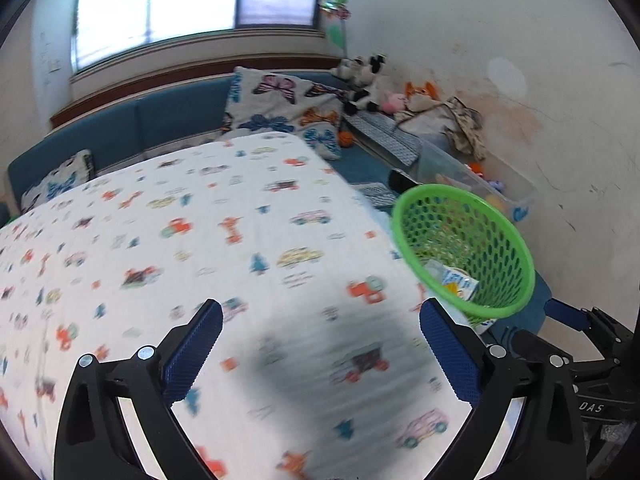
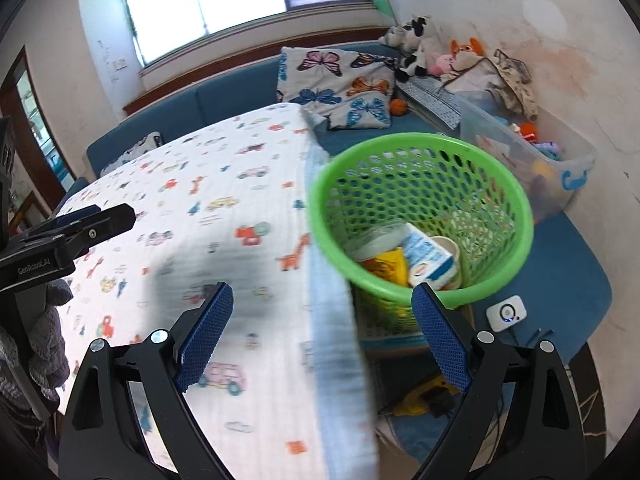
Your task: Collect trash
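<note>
A green mesh basket (image 2: pixel 400 142) stands just past the right edge of the table with the vehicle-print cloth (image 2: pixel 224 184). Inside it lie a blue-and-white carton (image 2: pixel 430 256), a yellow wrapper (image 2: pixel 386 266) and a whitish cup (image 2: pixel 372 240). My right gripper (image 2: pixel 322 292) is open and empty, hovering over the table edge in front of the basket. My left gripper (image 1: pixel 320 308) is also open and empty above the cloth, with the basket (image 1: pixel 440 190) to its right. No loose trash shows on the cloth. Both views are blurred by motion.
A blue sofa (image 2: pixel 224 100) with butterfly cushions (image 2: pixel 340 80) runs behind the table. Plush toys (image 2: pixel 420 40) and a clear bin of toys (image 2: pixel 520 160) sit at the back right. A white device (image 2: pixel 506 312) and a yellow tool (image 2: pixel 424 396) lie low beside the table.
</note>
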### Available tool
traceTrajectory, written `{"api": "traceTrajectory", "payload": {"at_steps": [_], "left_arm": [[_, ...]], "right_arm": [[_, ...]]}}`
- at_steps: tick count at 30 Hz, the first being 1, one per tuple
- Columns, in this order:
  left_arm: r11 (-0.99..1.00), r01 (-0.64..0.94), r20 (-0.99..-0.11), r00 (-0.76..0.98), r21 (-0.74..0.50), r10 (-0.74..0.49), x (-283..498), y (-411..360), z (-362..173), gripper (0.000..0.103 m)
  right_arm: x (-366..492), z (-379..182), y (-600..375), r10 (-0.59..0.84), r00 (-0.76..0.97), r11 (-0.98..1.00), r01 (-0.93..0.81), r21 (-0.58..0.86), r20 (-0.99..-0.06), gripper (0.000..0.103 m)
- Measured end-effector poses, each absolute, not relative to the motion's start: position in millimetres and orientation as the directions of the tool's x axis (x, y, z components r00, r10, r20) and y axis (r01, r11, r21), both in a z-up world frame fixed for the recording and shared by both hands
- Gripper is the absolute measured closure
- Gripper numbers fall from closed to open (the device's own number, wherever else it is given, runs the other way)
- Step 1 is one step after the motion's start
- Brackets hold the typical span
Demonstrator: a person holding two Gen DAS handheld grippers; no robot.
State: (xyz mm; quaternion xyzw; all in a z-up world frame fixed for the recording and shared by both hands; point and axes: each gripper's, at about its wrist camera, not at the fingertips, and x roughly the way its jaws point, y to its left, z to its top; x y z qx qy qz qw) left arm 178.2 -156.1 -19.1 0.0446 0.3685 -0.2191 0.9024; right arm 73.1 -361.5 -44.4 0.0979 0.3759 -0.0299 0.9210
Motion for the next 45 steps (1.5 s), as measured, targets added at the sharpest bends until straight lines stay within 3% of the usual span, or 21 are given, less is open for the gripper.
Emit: {"api": "traceTrajectory", "payload": {"at_steps": [14,21,45], "left_arm": [[0.963,0.266,-0.665,0.71,-0.05,-0.231,141.9,-66.6,-21.9,0.007],[0.977,0.215,-0.635,0.755,0.001,-0.166,119.3,-55.7,-17.2,0.007],[0.986,0.167,-0.598,0.792,0.023,-0.121,85.1,-46.8,-7.5,0.007]], "right_arm": [[66.4,-36.5,-297.5,0.085,0.731,0.989,0.02,0.146,-0.677,0.012],[59.3,-32.2,-281.7,0.092,0.746,0.992,-0.009,0.129,-0.659,0.011],[35.0,-20.1,-274.9,0.105,0.779,0.991,-0.033,0.127,-0.618,0.007]]}}
